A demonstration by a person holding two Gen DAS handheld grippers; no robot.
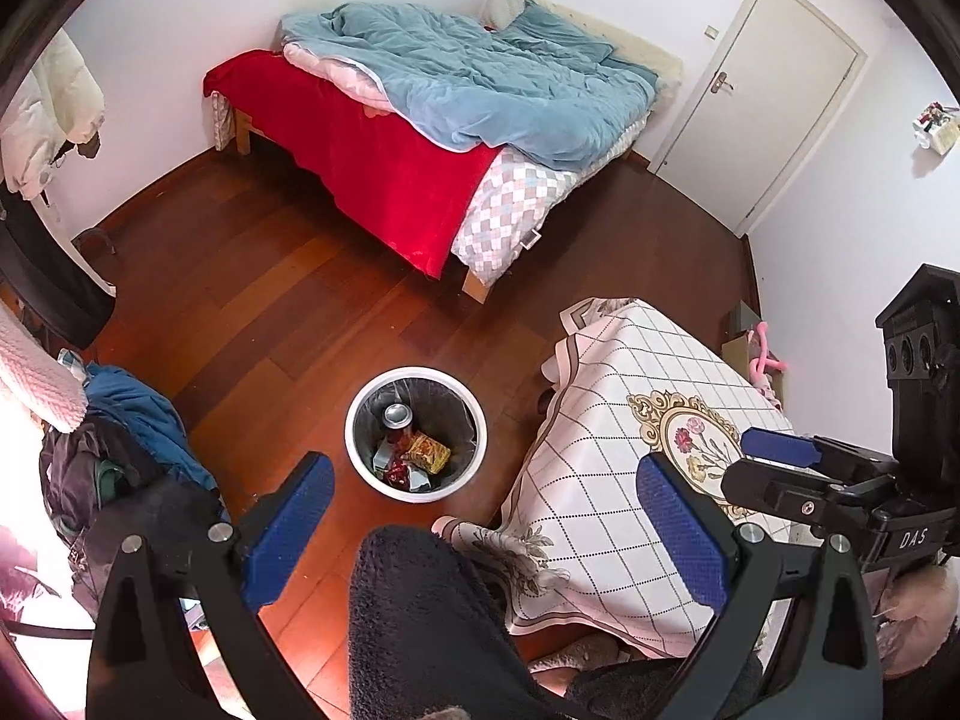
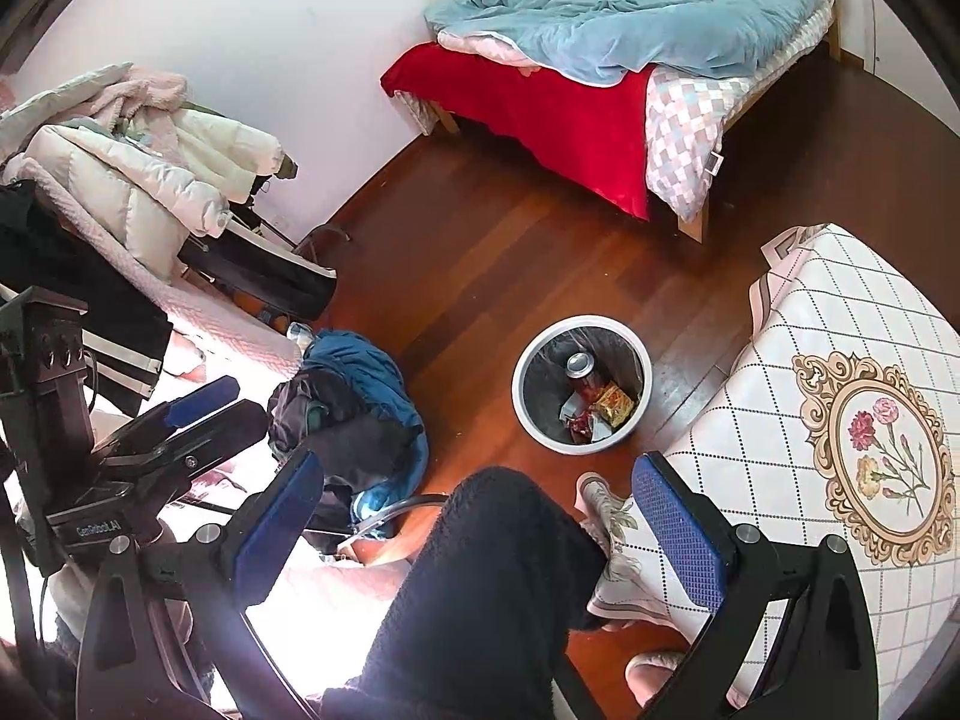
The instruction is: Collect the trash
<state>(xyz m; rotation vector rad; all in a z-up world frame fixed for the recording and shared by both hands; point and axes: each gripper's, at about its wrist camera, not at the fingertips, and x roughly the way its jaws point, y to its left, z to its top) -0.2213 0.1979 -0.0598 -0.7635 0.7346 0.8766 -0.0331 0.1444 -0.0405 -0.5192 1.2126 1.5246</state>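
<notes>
Door only leftward; coats rightward.

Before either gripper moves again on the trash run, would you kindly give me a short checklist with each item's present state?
1. Left gripper open and holding nothing: ok.
2. Right gripper open and holding nothing: ok.
3. Trash bin upright on the floor, mouth uncovered: ok.
4. Room left in the bin: ok; a can and wrappers lie low inside.
5. Table cover free of trash: ok on the part in view.
6. Loose trash left on the floor: cannot tell; the clothes pile and the person's leg hide parts of it.
</notes>
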